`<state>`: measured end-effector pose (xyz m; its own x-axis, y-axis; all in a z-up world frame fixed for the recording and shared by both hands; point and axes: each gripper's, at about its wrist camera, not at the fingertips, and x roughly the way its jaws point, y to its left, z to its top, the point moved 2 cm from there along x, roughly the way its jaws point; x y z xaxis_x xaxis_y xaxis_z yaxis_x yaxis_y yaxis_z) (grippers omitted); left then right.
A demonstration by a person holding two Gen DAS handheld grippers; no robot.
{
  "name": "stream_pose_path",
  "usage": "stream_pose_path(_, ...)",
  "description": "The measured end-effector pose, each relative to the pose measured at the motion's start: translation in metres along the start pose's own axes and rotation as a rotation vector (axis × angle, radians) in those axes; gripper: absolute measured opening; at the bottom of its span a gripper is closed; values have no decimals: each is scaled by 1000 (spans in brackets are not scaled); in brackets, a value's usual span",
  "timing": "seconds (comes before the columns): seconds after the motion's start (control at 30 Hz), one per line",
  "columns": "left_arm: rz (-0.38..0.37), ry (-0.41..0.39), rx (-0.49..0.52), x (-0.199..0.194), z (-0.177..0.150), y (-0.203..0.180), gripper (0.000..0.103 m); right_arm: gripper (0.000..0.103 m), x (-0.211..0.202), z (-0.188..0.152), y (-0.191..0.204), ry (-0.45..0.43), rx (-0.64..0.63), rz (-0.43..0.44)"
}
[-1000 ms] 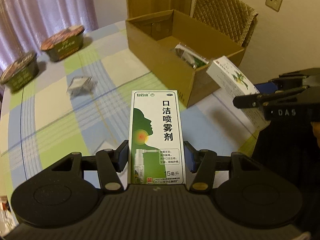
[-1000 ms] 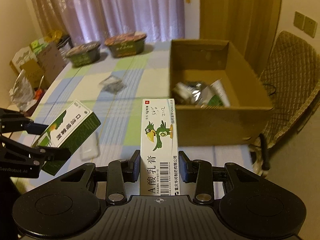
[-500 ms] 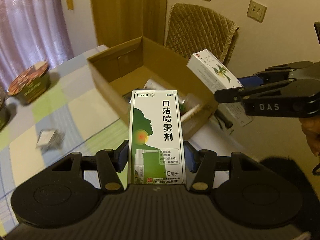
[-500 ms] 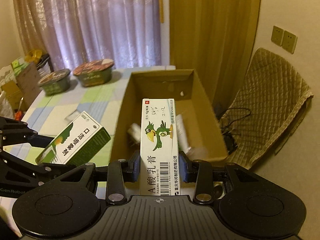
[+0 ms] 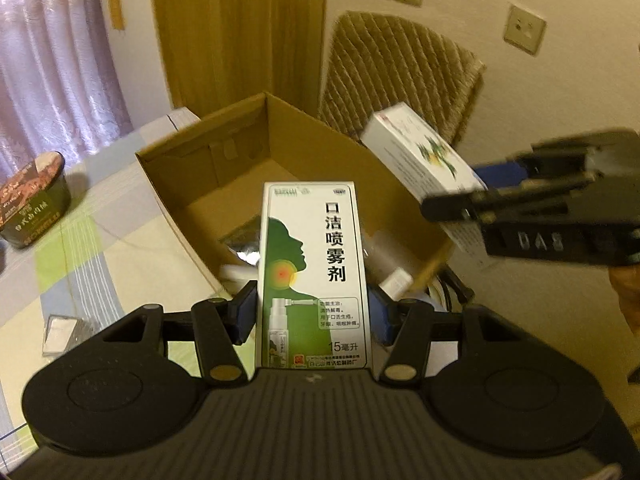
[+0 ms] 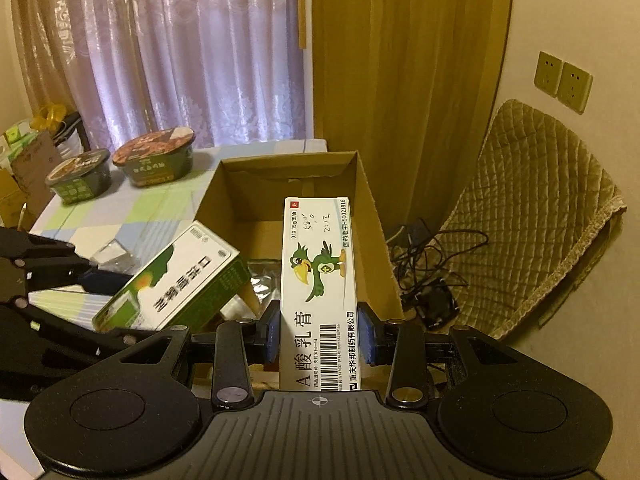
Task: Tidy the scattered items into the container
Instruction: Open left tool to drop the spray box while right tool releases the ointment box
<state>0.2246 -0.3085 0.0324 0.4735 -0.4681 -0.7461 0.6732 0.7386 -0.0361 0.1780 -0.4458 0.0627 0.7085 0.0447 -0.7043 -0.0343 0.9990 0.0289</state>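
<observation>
My left gripper (image 5: 312, 316) is shut on a green-and-white throat spray box (image 5: 314, 272), held upright over the near edge of the open cardboard box (image 5: 180, 184). My right gripper (image 6: 320, 332) is shut on a white ointment box with a green parrot (image 6: 320, 280), above the same cardboard box (image 6: 372, 216). Each view shows the other gripper's load: the ointment box (image 5: 416, 156) at the right, the spray box (image 6: 176, 280) at the left. A silver foil pack (image 5: 244, 240) and a white tube (image 5: 396, 280) lie inside the carton.
Two instant noodle bowls (image 6: 154, 158) (image 6: 78, 176) stand at the far left of the checked tablecloth (image 5: 80, 256). A small clear packet (image 5: 60, 332) lies on the cloth. A quilted chair (image 6: 536, 216) and tangled cables (image 6: 428, 264) sit right of the table.
Both grippers have moved forward with their boxes and now hang closer over the cardboard box; the table has slid away to the left in both views.
</observation>
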Motion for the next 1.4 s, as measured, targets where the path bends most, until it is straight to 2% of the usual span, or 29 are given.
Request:
stream_pose_path(0.07,11,-8,-1,2,2,2,72,41,4,0,-3,3,5,0)
stream_pose_path(0.17,19,-1,10,2,-2,5,72,41,7,-1,-6,8,11,1)
stream_pose_path(0.57,22,23,-54,-14,-33,17,72,41,14,-9,2,35,8,9)
stream_pose_path(1.03,21,13,-80,-24,-42,25,72,42,27,19,12,-7,-15,20)
stream_pose_path(1.07,22,14,-85,-25,-43,27,72,43,27,20,11,-9,-5,23)
stream_pose_path(1.17,28,20,-94,-28,-49,33,72,72,23,16,9,-19,24,21)
stream_pose_path(1.4,48,36,-102,-43,-72,44,72,72,3,-5,9,-21,100,35)
